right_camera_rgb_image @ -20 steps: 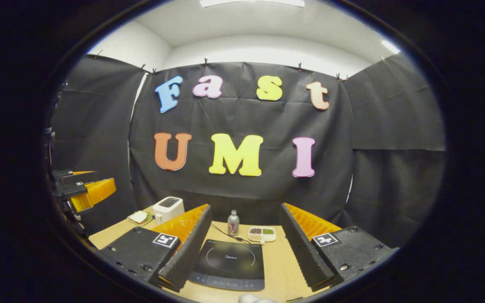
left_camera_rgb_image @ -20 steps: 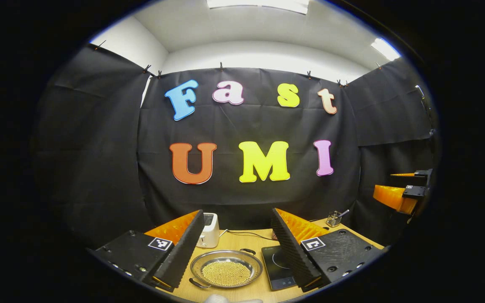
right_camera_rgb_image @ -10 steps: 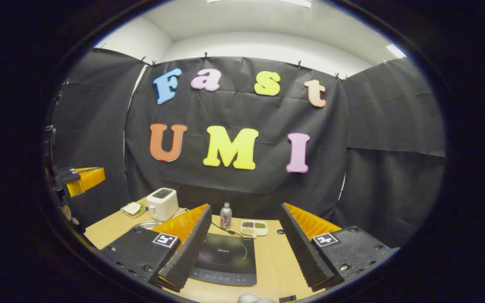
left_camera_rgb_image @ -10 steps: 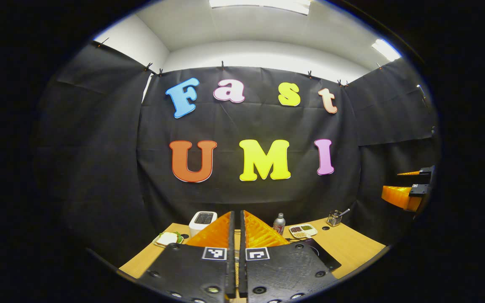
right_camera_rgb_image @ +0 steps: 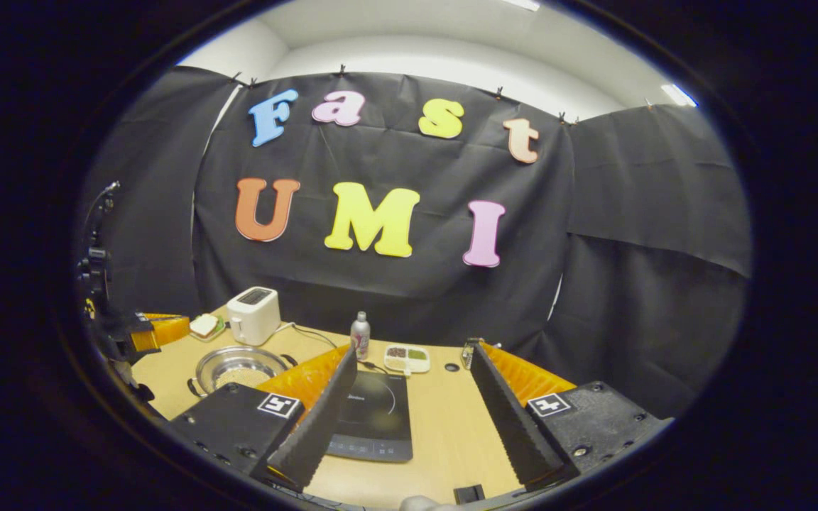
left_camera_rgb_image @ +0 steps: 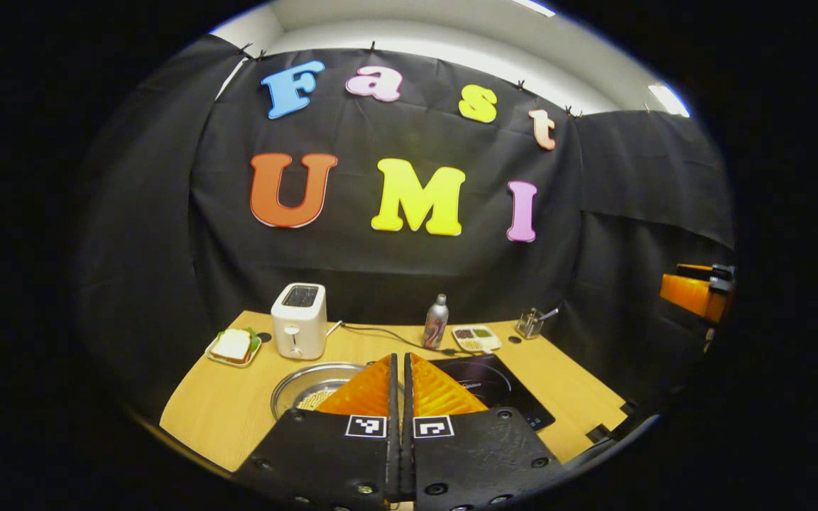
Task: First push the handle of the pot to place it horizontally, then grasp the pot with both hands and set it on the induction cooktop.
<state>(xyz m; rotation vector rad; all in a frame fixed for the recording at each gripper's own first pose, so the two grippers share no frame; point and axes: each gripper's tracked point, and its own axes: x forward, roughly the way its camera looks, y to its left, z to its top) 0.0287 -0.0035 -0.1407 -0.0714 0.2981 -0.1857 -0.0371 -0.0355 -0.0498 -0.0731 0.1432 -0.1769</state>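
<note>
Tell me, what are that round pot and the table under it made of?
The pot looks like polished metal, probably stainless steel: its silvery rim glints under the lights. The table looks like pale wood or a wood-look laminate with a smooth matte top; the grain is too faint to tell which.

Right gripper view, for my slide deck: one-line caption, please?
Open right hand-held gripper poised above black induction cooktop; round steel pot waits beside it on the wooden table.
</note>
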